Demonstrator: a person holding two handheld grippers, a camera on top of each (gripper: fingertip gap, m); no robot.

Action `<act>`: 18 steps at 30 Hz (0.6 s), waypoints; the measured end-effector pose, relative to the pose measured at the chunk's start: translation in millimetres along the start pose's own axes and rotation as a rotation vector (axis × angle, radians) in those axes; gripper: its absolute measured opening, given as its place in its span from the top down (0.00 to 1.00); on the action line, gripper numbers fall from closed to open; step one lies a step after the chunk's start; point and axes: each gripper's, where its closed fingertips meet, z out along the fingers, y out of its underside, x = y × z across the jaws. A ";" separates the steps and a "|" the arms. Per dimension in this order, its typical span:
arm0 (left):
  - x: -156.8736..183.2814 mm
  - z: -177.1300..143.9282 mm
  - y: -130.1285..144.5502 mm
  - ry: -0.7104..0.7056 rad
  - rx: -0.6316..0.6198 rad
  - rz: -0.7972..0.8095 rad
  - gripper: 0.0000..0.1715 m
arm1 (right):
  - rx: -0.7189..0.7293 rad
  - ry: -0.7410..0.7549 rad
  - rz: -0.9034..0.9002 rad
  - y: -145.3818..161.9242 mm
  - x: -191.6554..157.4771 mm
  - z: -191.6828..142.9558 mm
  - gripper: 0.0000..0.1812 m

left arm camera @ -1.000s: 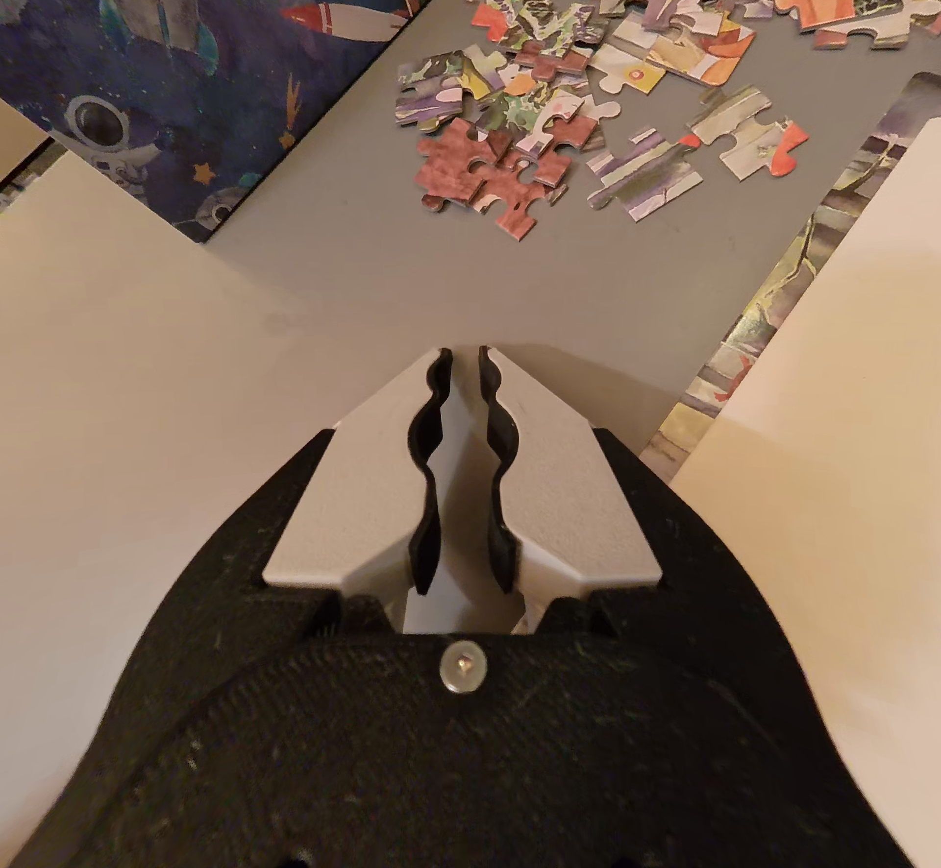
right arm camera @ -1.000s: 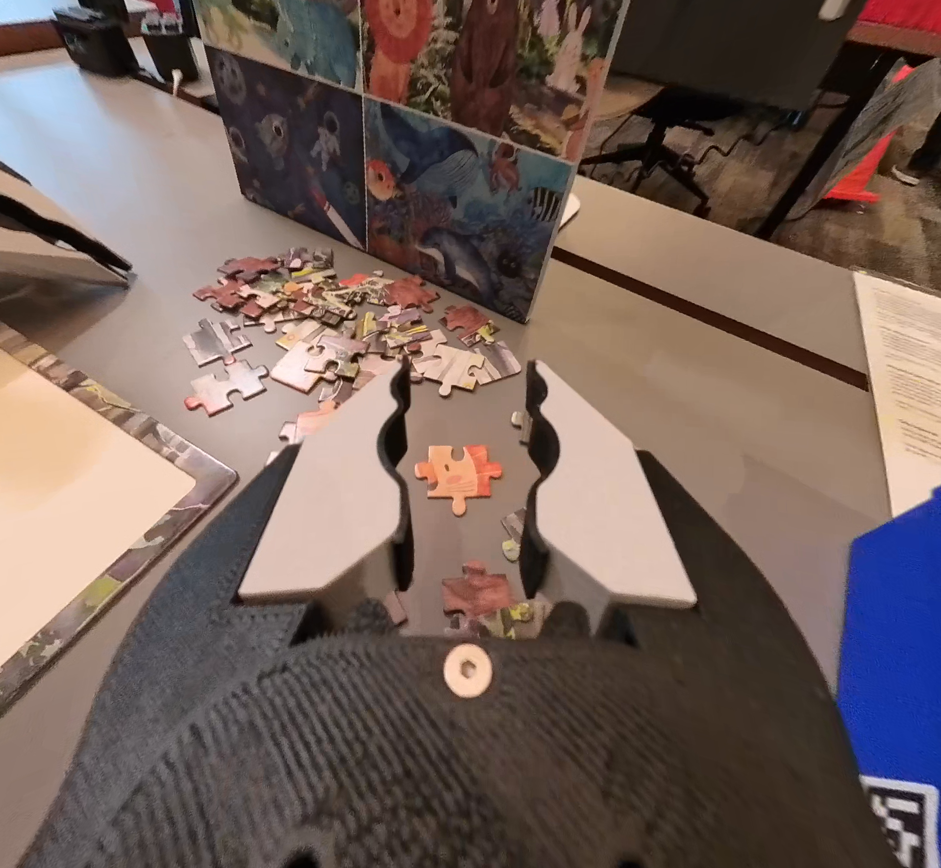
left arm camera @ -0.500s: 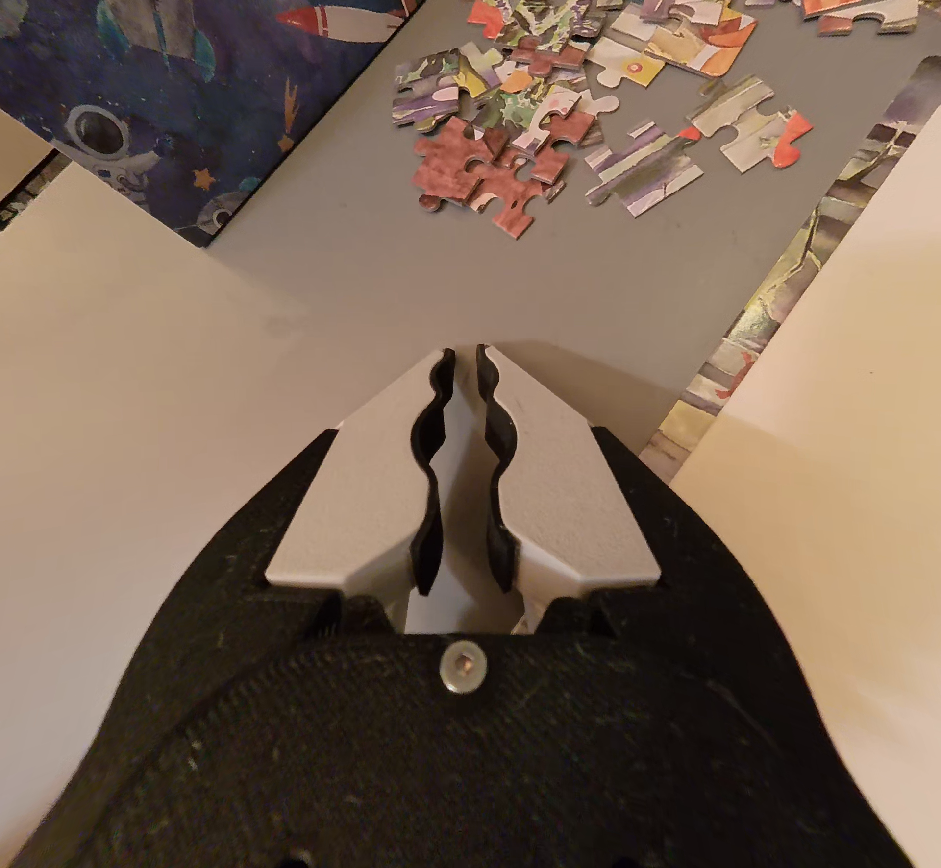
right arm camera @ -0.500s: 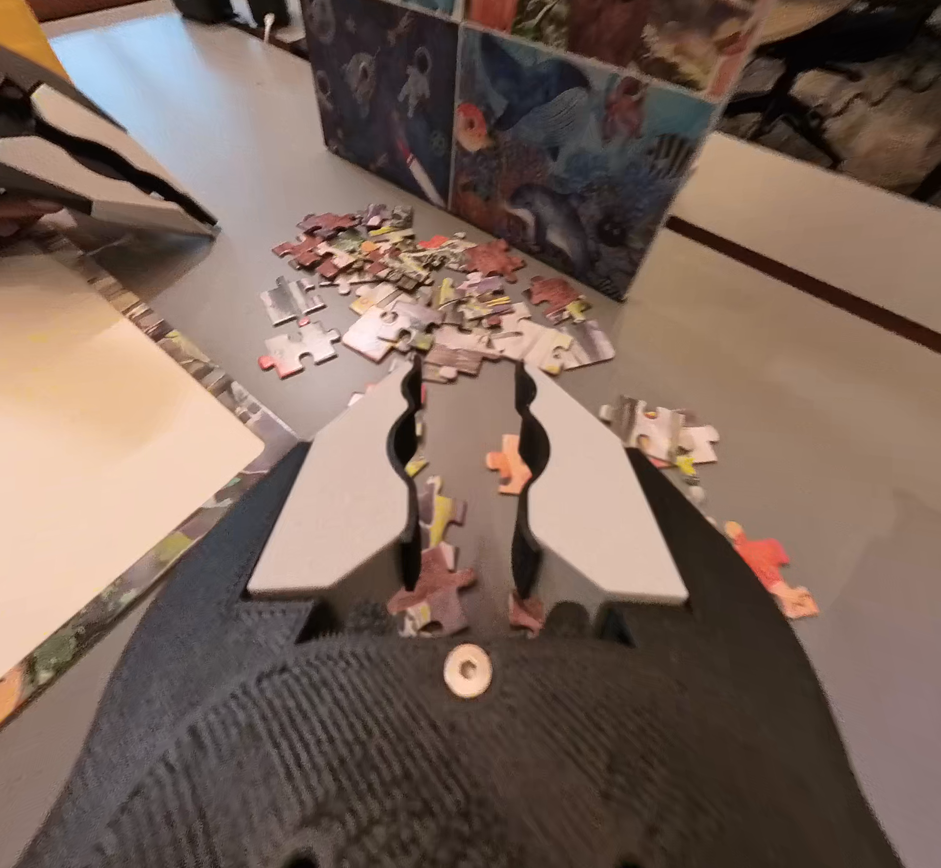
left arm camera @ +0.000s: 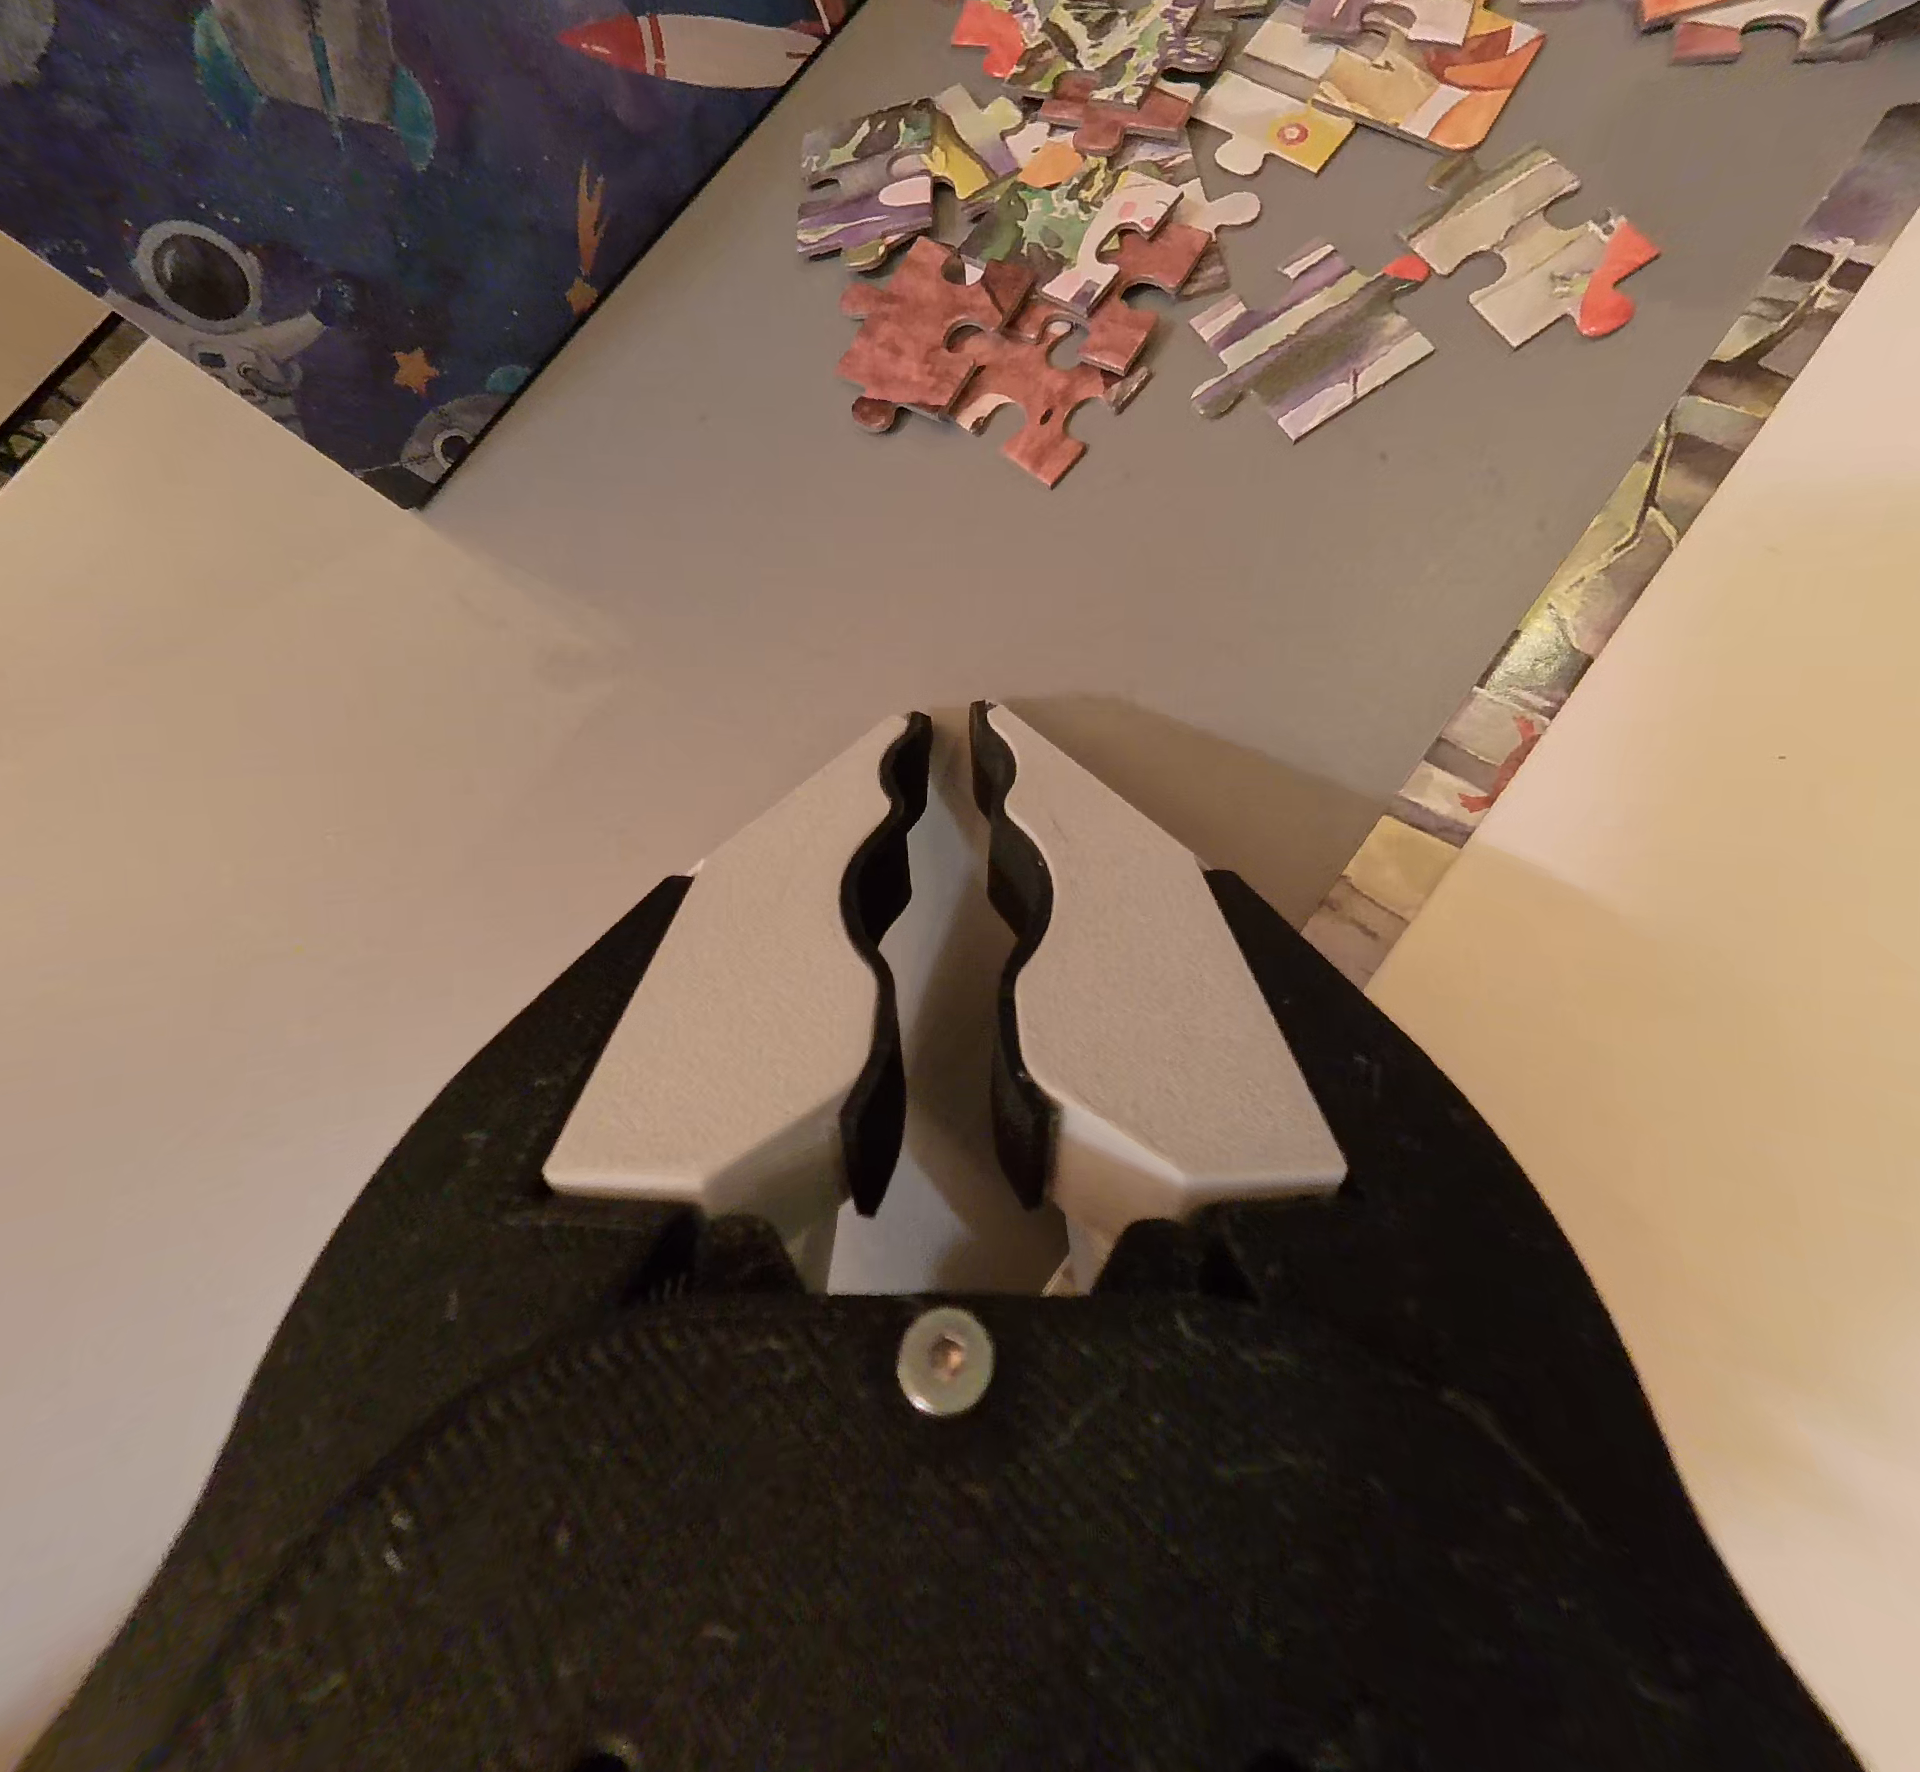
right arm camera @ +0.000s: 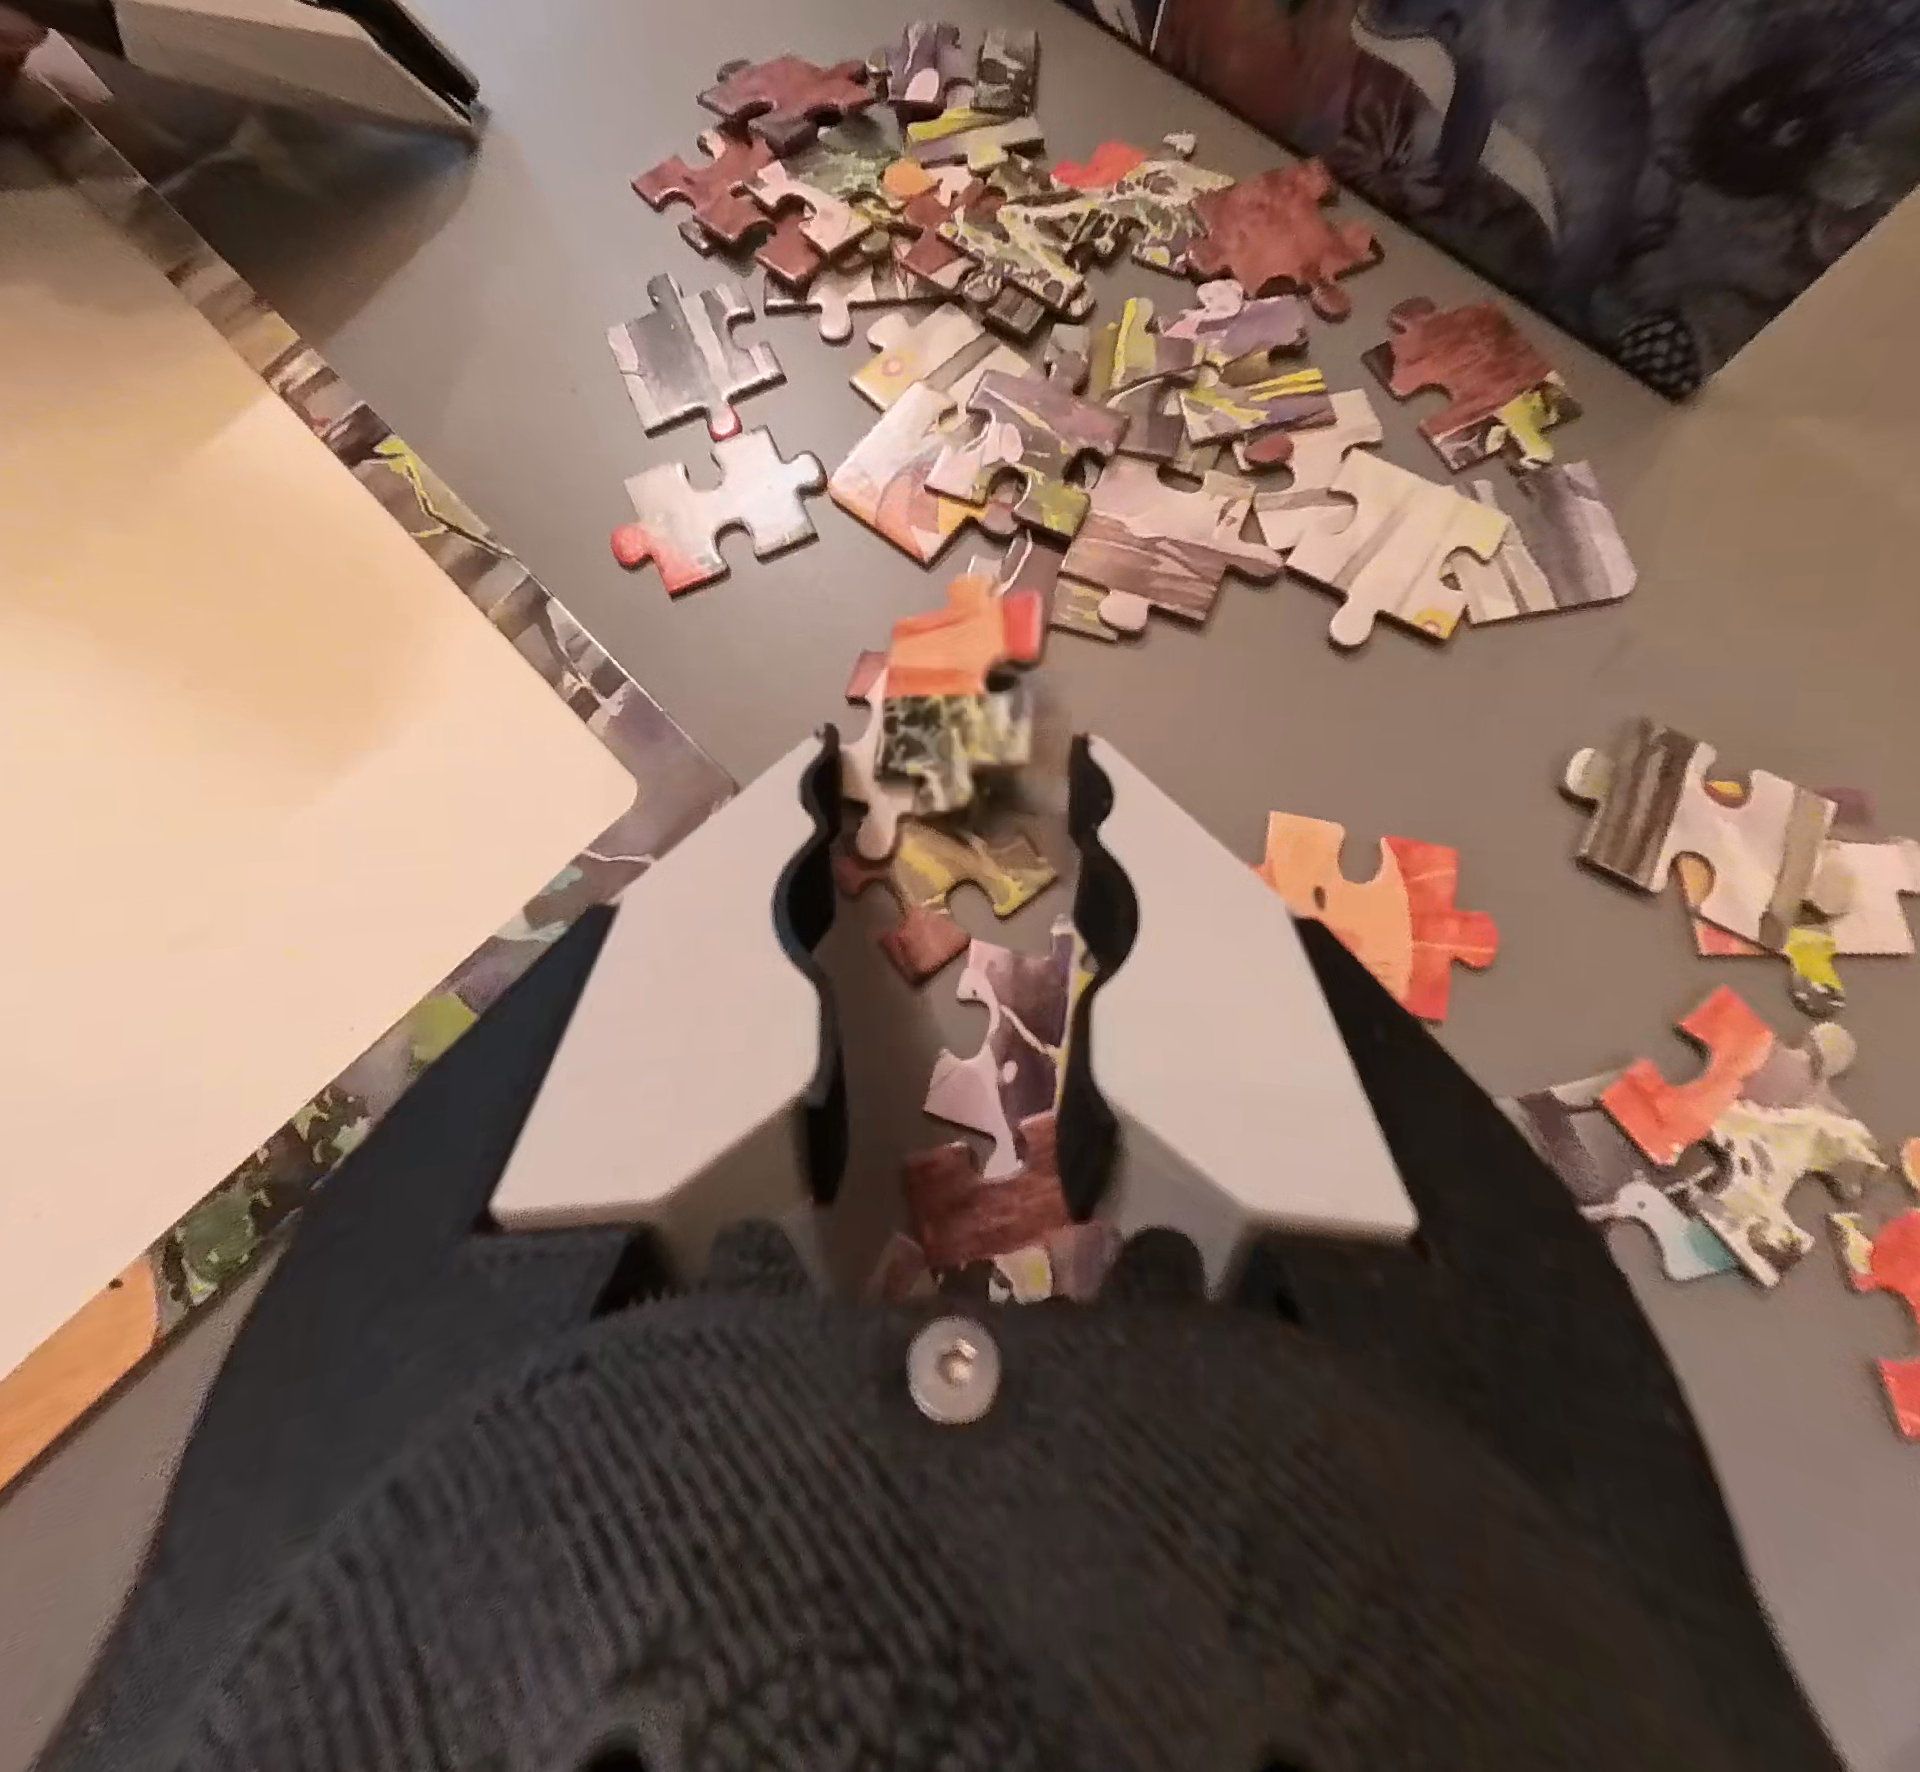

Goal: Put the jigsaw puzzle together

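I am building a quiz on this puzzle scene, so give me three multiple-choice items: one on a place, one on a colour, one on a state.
1. The right hand-held gripper is over:
A. loose puzzle pieces
B. the puzzle tray
C. the picture box

2. The table is:
A. grey
B. green
C. red

3. The left hand-held gripper is:
A. nearly shut, holding nothing
B. wide open
C. gripping a piece

Answers:
1 A, pieces show between its fingers.
2 A, bare grey surface around the pieces.
3 A, only a thin, vacant gap at the tips.
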 end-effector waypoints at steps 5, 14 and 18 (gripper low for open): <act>0.0 0.0 0.1 -0.001 0.000 0.002 0.95 | 0.004 -0.024 0.022 0.4 -0.8 -1.5 0.83; 0.2 0.1 0.0 -0.005 0.000 0.008 0.95 | 0.014 -0.009 0.002 -1.0 0.4 -2.7 0.84; 0.4 0.0 -0.1 -0.006 0.000 0.010 0.96 | 0.039 -0.009 -0.003 -4.7 0.9 -5.0 0.84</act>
